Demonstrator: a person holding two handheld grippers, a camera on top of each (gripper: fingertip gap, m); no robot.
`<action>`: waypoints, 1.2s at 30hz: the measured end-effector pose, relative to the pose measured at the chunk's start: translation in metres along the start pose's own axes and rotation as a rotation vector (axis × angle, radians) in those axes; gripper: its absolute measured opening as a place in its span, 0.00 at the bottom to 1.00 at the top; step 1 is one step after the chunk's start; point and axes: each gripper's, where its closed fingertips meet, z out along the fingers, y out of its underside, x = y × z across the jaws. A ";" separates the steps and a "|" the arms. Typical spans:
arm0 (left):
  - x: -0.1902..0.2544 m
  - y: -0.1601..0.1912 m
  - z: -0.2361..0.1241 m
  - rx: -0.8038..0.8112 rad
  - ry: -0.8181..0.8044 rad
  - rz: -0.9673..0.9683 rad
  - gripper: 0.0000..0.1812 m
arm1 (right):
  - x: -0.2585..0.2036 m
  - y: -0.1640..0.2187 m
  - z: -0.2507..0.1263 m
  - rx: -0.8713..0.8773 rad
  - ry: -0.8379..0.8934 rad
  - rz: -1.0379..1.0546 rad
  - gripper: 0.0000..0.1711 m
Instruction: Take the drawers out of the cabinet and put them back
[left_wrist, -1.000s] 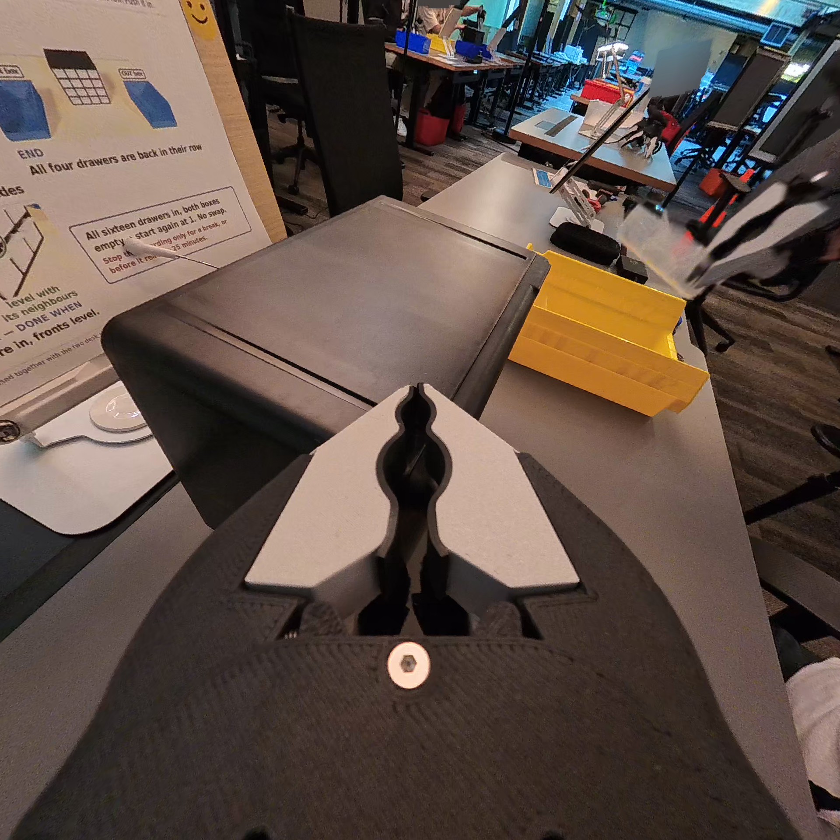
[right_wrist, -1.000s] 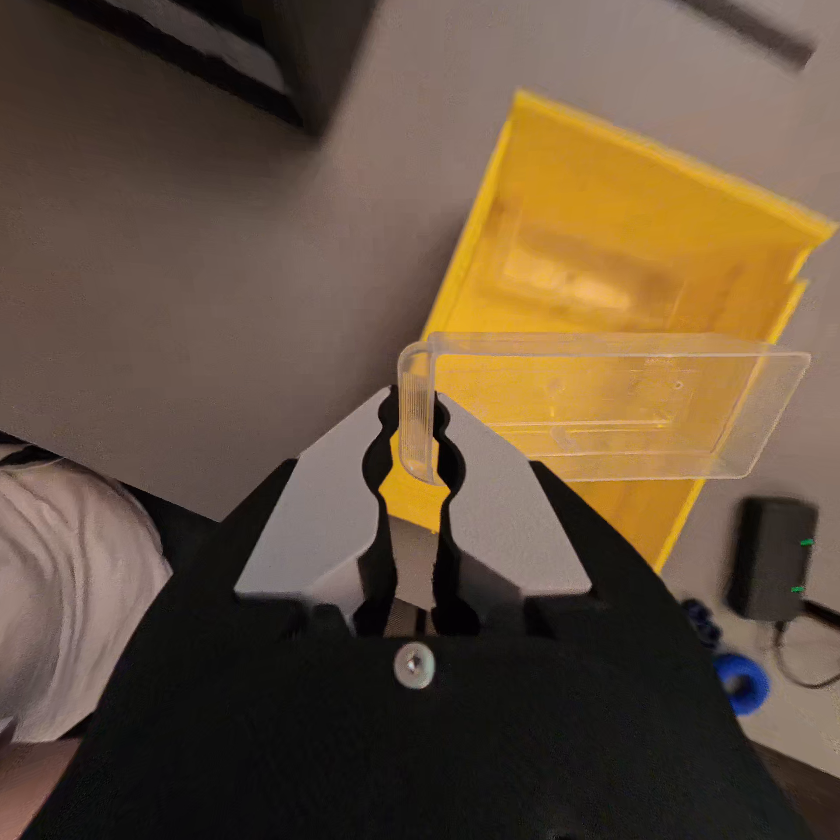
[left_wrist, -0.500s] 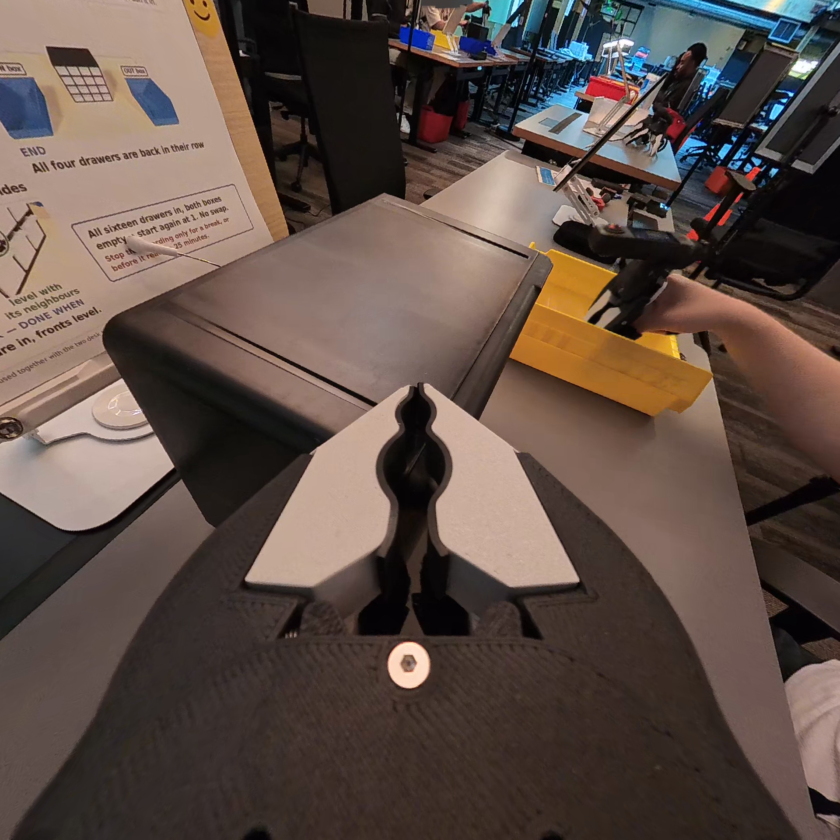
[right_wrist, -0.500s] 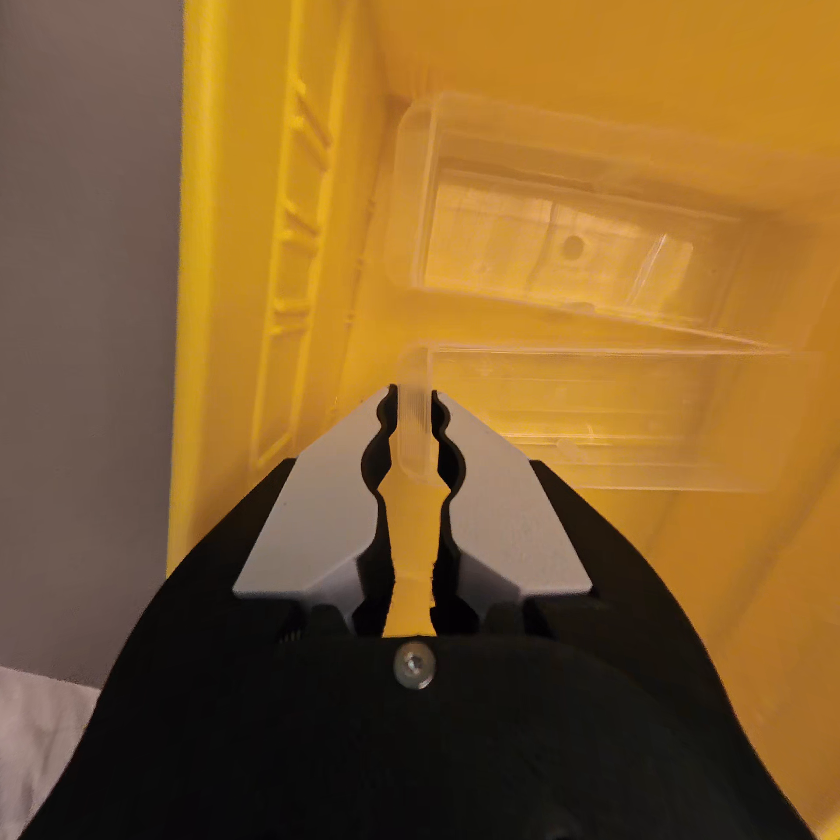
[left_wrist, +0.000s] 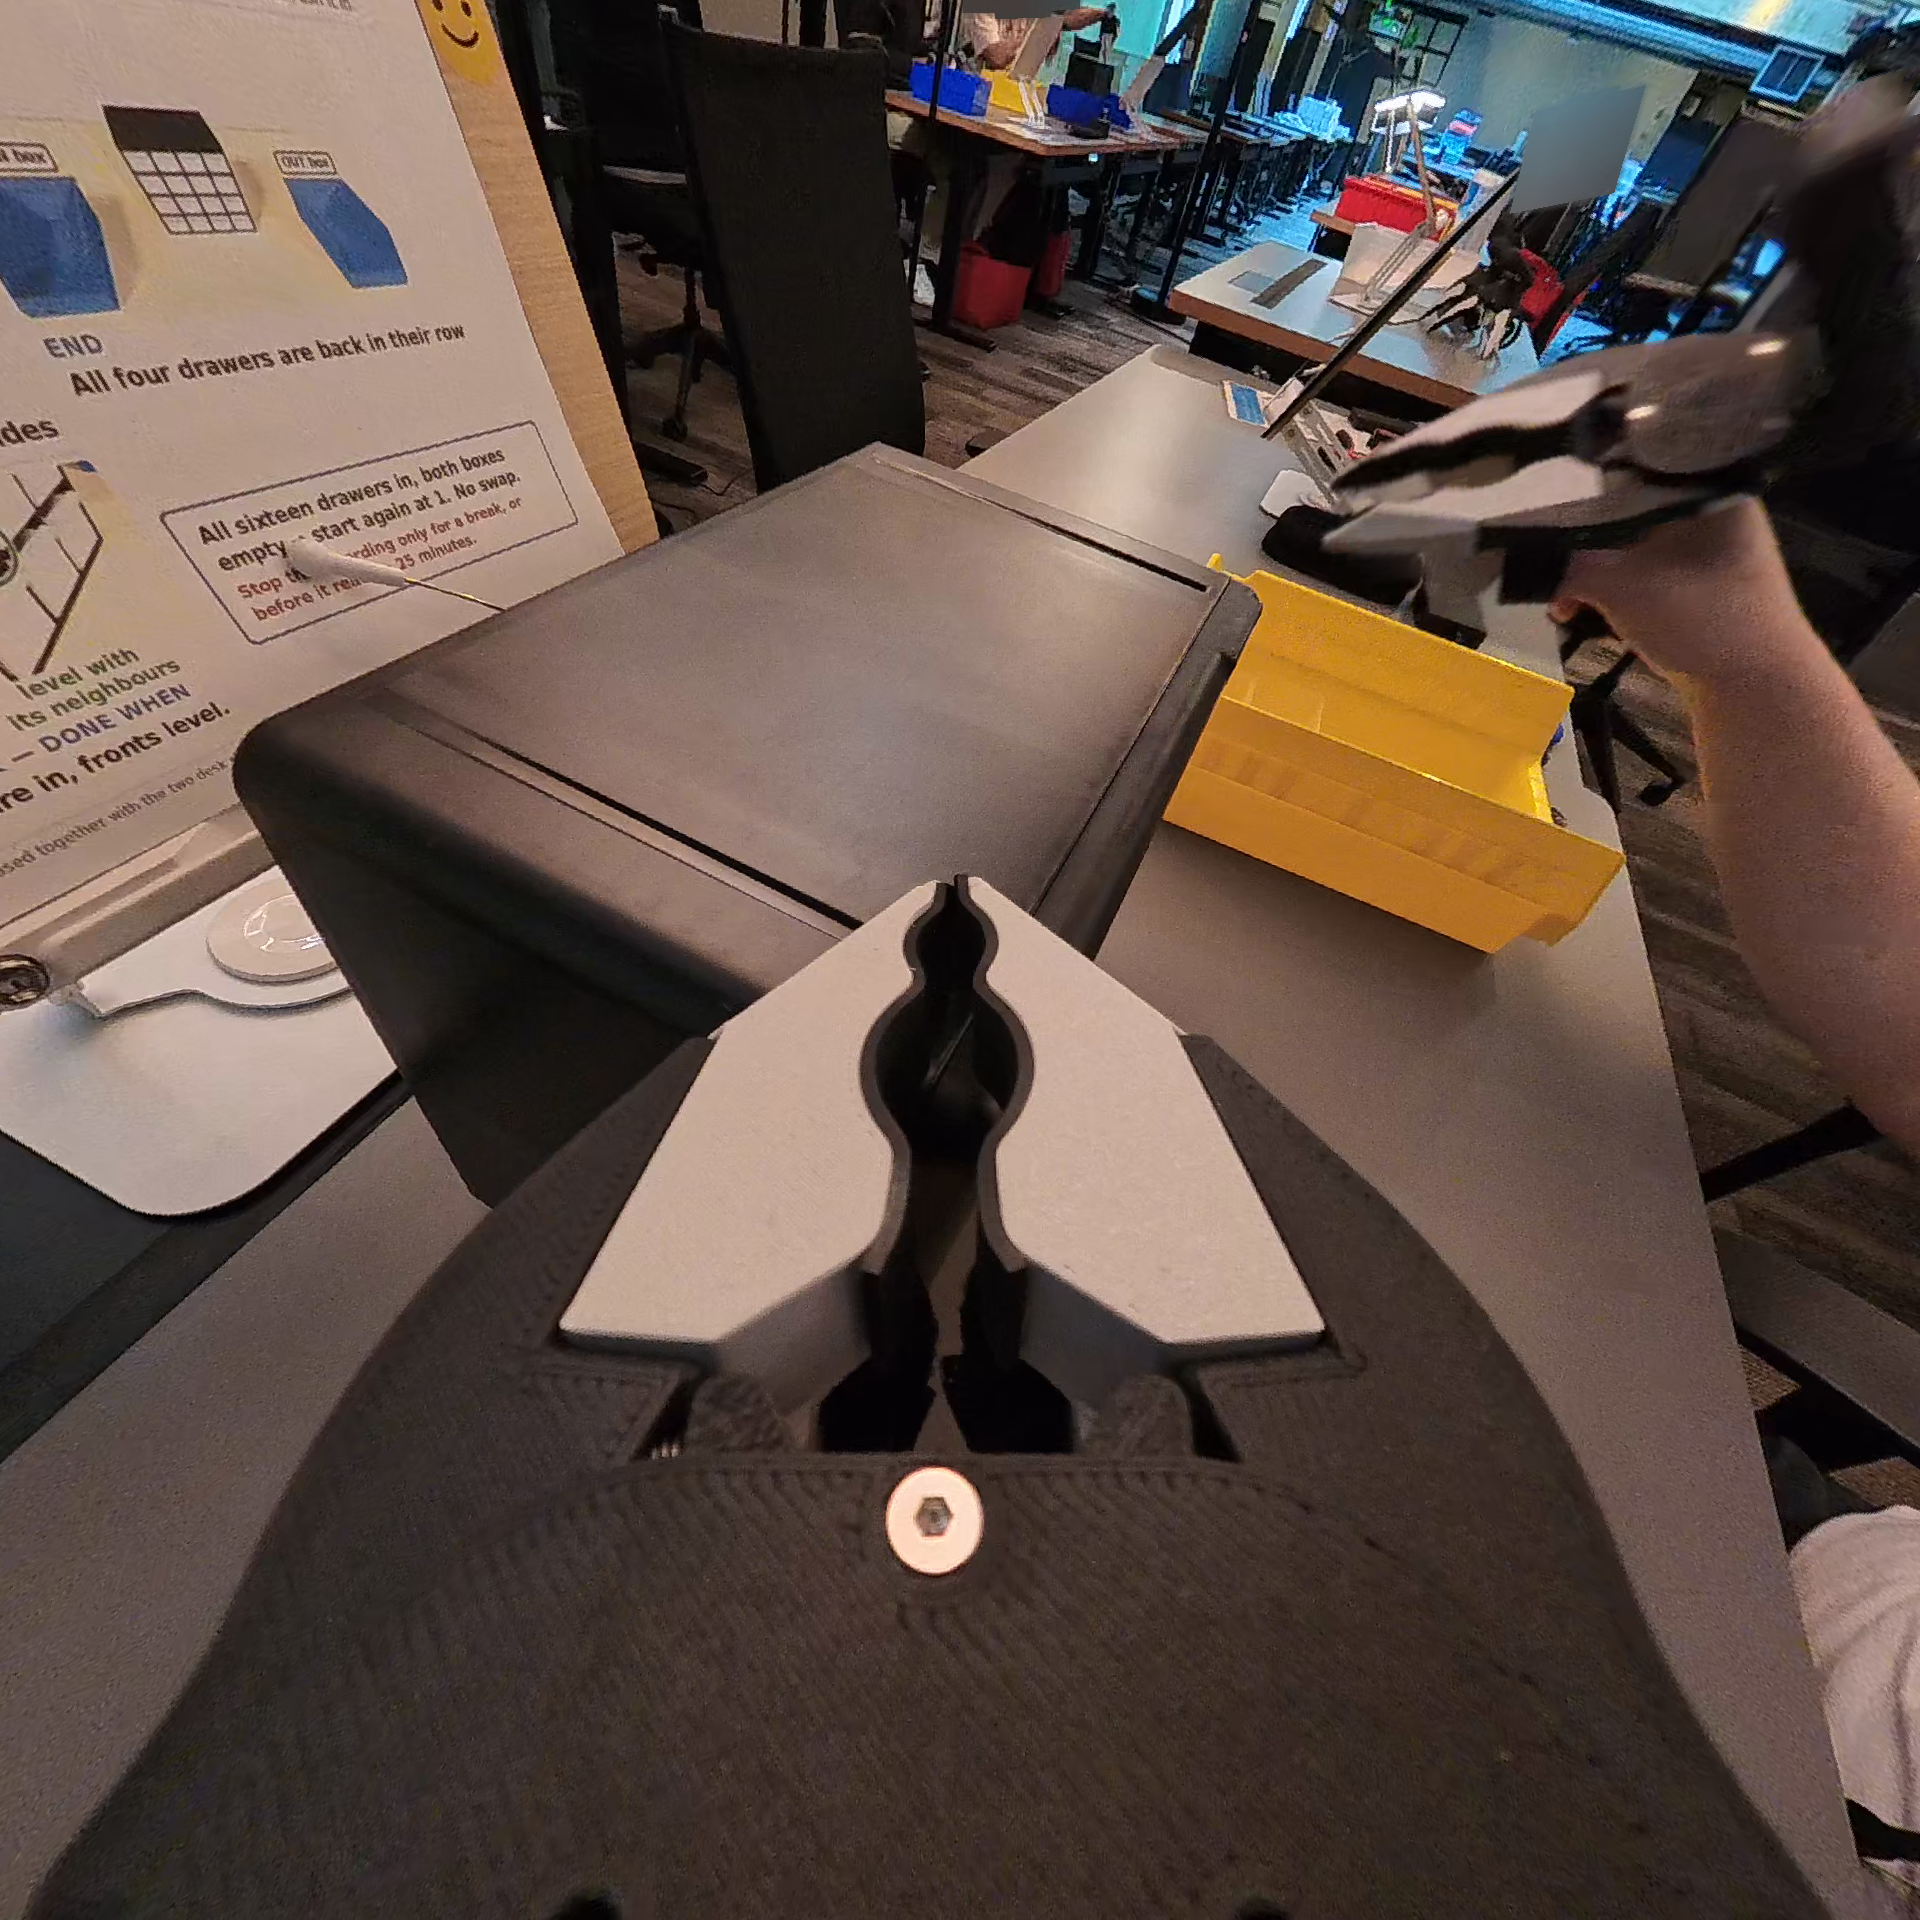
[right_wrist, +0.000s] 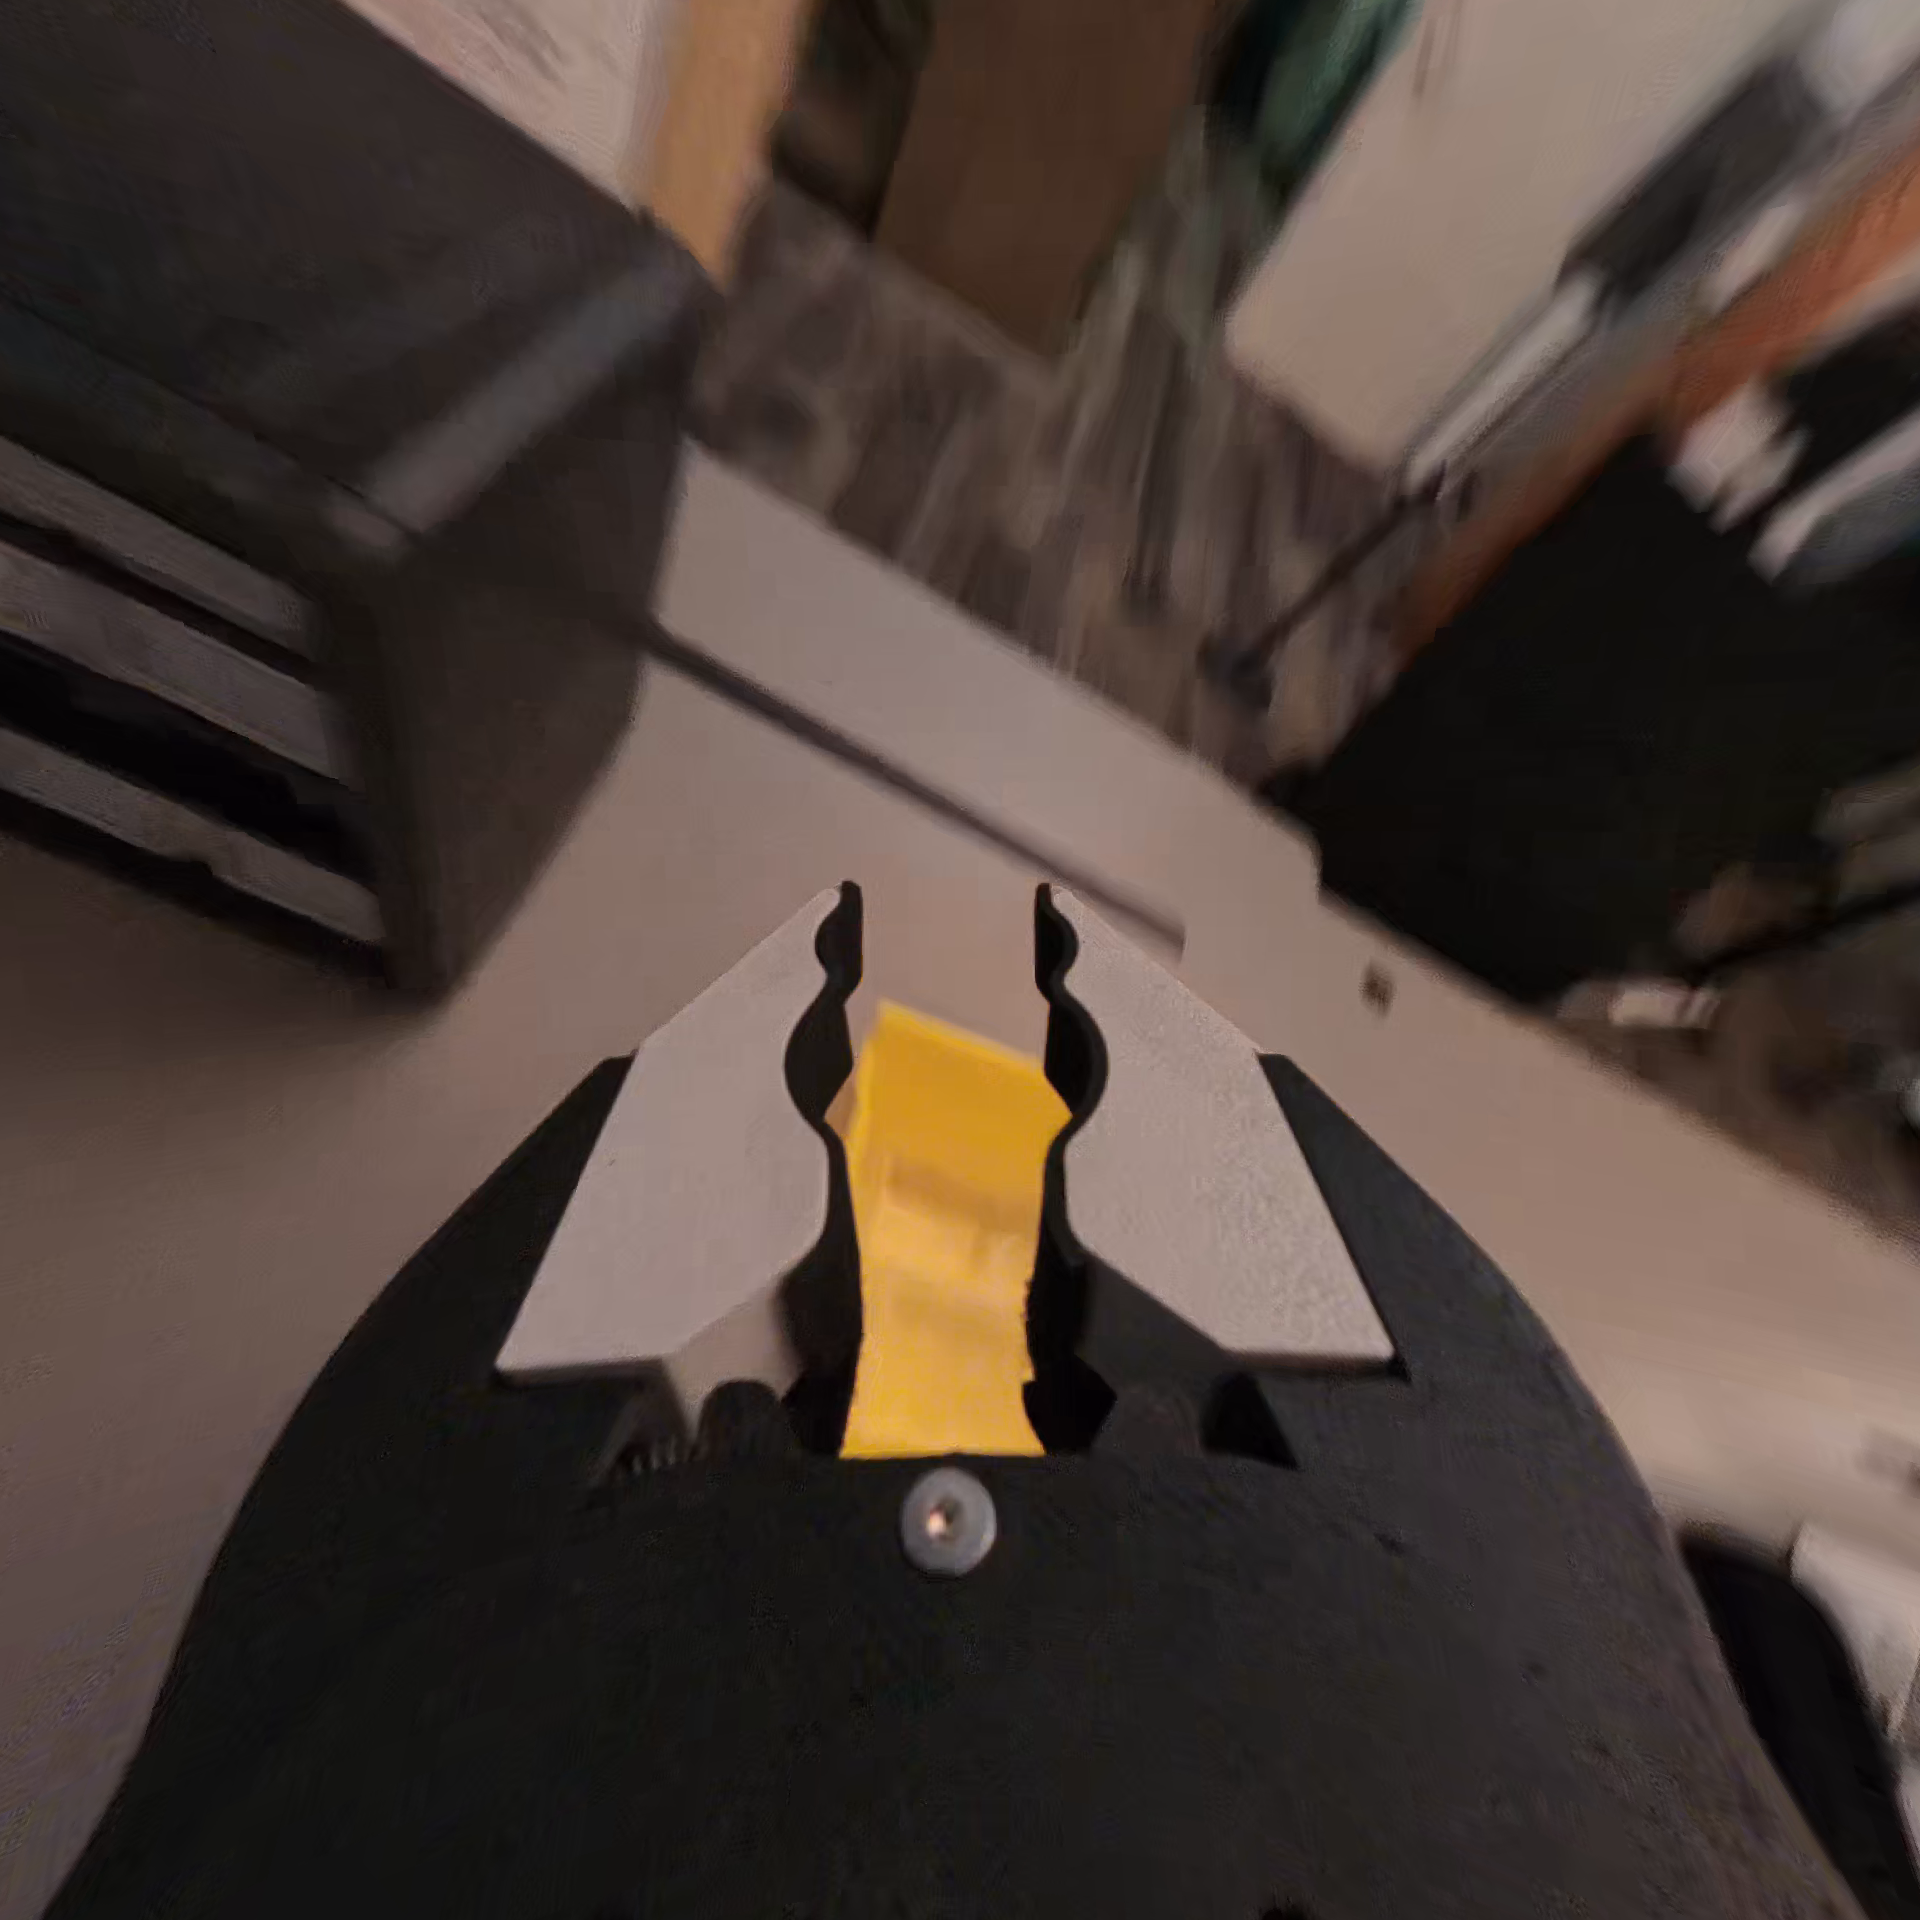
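The black cabinet (left_wrist: 748, 707) stands on the grey table (left_wrist: 1351, 1143); I see its top and side in the left wrist view. My left gripper (left_wrist: 954, 894) is shut and empty, just in front of the cabinet's near corner. The yellow bin (left_wrist: 1382, 758) sits to the right of the cabinet. My right gripper (left_wrist: 1351, 509) is raised above the bin, held by a hand. In the blurred right wrist view my right gripper (right_wrist: 948, 904) is open and empty, with the yellow bin (right_wrist: 945, 1195) below it and the cabinet's front (right_wrist: 208, 644) at the left. No drawer shows.
A white instruction poster (left_wrist: 239, 416) stands behind the cabinet at the left. A white pad (left_wrist: 156, 1081) lies left of the cabinet. A black case (left_wrist: 1320, 540) and a stand lie beyond the bin. A person's forearm (left_wrist: 1808, 831) reaches in from the right. Across from one pair of fingers to the other is roughly 35 cm.
The right gripper lowered the clear drawer into the yellow bin, let it go, opened, and swung up and away. The left gripper has not moved.
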 end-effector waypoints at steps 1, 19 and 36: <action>0.000 0.000 0.000 0.000 0.000 0.000 0.00 | -0.022 -0.026 -0.008 0.095 -0.011 -0.075 0.18; 0.000 0.000 0.000 -0.001 0.002 0.001 0.00 | -0.293 -0.049 0.072 0.439 0.145 -0.960 0.14; 0.000 0.000 0.000 -0.005 -0.012 0.012 0.00 | -0.313 -0.028 0.061 0.068 -0.426 -0.878 0.18</action>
